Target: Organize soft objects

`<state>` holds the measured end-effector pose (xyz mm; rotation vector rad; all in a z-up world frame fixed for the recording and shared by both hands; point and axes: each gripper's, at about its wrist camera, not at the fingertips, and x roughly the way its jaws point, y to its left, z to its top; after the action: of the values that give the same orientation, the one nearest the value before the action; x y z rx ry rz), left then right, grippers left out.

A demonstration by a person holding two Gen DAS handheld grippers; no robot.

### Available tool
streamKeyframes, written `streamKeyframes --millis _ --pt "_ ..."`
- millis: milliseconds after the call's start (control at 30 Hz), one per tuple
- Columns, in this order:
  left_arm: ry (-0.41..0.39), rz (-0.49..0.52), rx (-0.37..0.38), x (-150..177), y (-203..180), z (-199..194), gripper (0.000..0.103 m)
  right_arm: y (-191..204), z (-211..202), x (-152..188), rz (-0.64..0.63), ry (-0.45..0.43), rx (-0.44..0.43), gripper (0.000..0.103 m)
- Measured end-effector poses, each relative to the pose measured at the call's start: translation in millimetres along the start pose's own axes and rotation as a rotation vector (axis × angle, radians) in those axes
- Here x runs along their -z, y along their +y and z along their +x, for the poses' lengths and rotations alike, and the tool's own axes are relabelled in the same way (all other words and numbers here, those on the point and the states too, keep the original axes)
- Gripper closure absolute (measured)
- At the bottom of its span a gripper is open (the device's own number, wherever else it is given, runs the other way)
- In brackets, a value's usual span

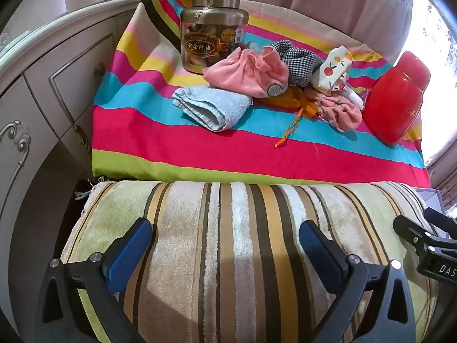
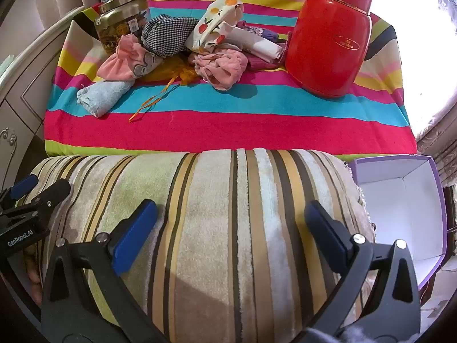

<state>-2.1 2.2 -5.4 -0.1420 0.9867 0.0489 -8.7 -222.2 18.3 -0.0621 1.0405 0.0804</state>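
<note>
A pile of soft things lies on the striped cloth (image 1: 200, 154): a folded light blue towel (image 1: 212, 107), a pink cloth pouch (image 1: 248, 71), a black-and-white checked cloth (image 1: 297, 60), a white fruit-print cloth (image 1: 332, 67), an orange mesh bag (image 1: 297, 101) and a crumpled pink cloth (image 1: 341, 111). They also show in the right wrist view: the towel (image 2: 101, 94), pouch (image 2: 125, 63), checked cloth (image 2: 168, 35), fruit-print cloth (image 2: 218, 20), crumpled pink cloth (image 2: 222, 67). My left gripper (image 1: 225, 240) and right gripper (image 2: 231, 223) are both open and empty, hovering over a striped plush cushion (image 1: 228, 243) in front.
A glass jar (image 1: 212, 33) stands at the back left of the cloth and a red thermos (image 2: 331, 37) at the right. An open purple-and-white box (image 2: 400, 205) sits right of the cushion (image 2: 228, 214). A white cabinet with drawers (image 1: 57, 85) is to the left. Curtains hang behind.
</note>
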Motion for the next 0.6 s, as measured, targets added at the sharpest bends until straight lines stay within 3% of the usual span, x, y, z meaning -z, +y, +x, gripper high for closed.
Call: streamKeyframes --millis 600 --pt "-0.017 0.005 -0.015 -1.1 -1.0 -1.0 0.0 2.3 2.4 -1.8 -0.007 -0.015 0.009 0.0"
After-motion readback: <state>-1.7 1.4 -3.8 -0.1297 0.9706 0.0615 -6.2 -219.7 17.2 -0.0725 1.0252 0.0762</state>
